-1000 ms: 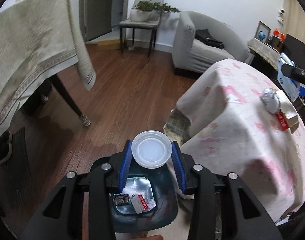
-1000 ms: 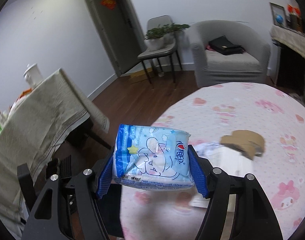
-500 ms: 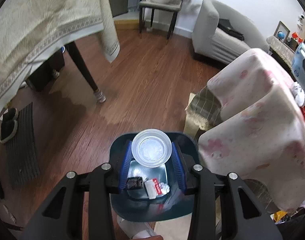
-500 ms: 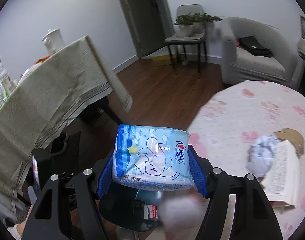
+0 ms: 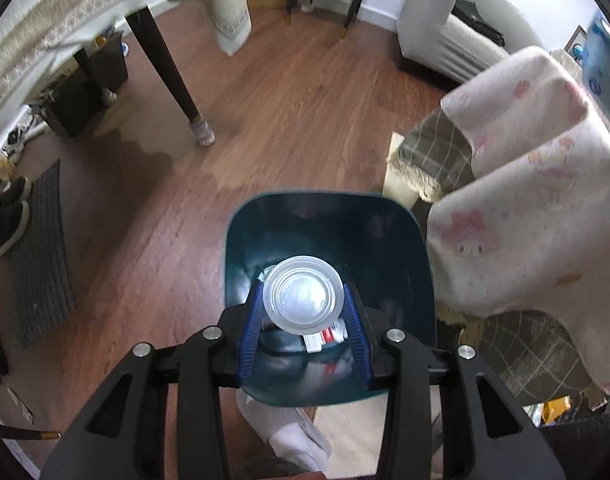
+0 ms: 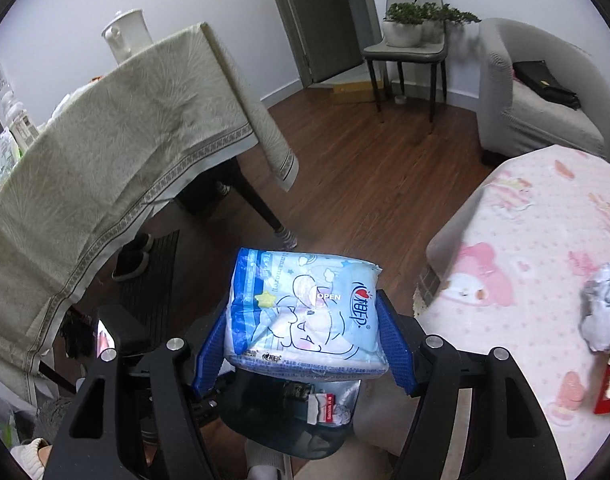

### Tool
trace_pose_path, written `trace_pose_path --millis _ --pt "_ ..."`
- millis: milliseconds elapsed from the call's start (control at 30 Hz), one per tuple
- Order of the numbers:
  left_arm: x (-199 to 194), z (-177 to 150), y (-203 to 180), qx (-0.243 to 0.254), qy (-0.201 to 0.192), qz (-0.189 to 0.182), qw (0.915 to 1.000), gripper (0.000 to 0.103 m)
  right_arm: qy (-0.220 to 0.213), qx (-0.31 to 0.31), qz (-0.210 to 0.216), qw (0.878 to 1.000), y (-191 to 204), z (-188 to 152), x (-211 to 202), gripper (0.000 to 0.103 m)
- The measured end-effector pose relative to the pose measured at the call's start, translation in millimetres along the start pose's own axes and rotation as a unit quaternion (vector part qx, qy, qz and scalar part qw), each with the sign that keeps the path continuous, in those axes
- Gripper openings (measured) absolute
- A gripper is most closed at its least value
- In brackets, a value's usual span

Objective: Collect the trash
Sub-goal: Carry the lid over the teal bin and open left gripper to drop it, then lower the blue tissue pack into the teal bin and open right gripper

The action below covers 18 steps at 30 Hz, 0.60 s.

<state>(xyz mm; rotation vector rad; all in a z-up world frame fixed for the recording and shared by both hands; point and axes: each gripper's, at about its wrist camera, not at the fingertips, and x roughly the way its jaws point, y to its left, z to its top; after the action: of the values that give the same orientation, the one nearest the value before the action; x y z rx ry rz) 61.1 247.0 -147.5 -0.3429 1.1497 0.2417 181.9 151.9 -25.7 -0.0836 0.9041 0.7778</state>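
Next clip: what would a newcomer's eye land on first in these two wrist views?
In the left wrist view, the clear plastic lid pinched in the left gripper, directly above the open dark teal trash bin with scraps at its bottom. In the right wrist view, the blue cartoon-printed tissue pack clamped in the right gripper, beside the pink-patterned tablecloth.

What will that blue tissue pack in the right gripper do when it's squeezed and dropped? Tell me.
The tissue pack probably squashes rather than resists: its film wrapper already wrinkles between the right gripper pads. It looks light for its bulk. The glossy film may be slippery, and being soft and flat-sided, it should land in the bin without rolling.
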Motion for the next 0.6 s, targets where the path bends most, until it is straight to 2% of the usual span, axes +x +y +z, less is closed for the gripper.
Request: trace_pose_path --millis 200,267,300,367,600 --pt "10.4 -8.1 4.3 0.004 0.022 -0.003 0.9997 0.043 0.023 -0.010 0.005 1.000 11.8 -2.6 19.8 0.069" --pt "11.5 -9.8 4.2 0.007 0.026 -0.002 0.9996 0.055 0.032 -0.016 0.006 0.999 15.9 -5.3 26.8 0.069" --pt "10.5 -10.9 4.3 0.010 0.025 -0.002 0.9996 0.066 0.038 -0.019 0.006 0.999 17.6 -6.7 30.8 0.069" --pt "8.1 -11.1 4.0 0.013 0.022 -0.004 0.9997 0.073 0.048 -0.022 0.004 0.999 20.1 -9.2 37.4 0.069" --pt "-17.4 -8.0 15.0 -0.003 -0.014 -0.004 0.9999 0.075 0.081 -0.022 -0.003 0.996 21.0 -20.5 62.2 0.069"
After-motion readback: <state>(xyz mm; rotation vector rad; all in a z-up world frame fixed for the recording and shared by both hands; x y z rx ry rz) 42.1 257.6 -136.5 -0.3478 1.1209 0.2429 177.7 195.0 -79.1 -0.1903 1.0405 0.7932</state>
